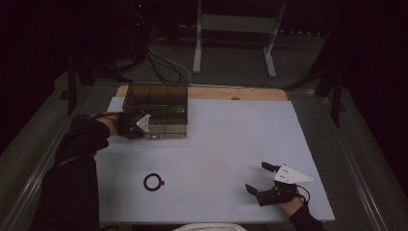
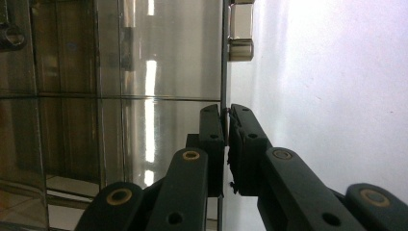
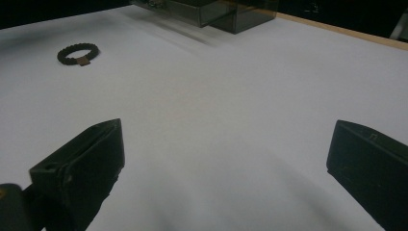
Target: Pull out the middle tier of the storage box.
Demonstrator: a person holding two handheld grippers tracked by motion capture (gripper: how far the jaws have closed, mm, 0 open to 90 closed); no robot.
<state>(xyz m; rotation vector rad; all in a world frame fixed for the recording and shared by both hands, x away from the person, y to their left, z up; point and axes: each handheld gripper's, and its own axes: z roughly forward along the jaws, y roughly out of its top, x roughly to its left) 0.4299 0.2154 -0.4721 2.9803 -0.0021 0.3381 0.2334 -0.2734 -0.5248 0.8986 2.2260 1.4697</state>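
Smoky transparent plastic compartment box sits upper left in the high view, the left gripper at its front edge. Left gripper view: jaws pinch the thin lid edge, probably stiff, light, slippery. Right gripper view: the right gripper gapes empty; a black beaded bracelet lies upper left.
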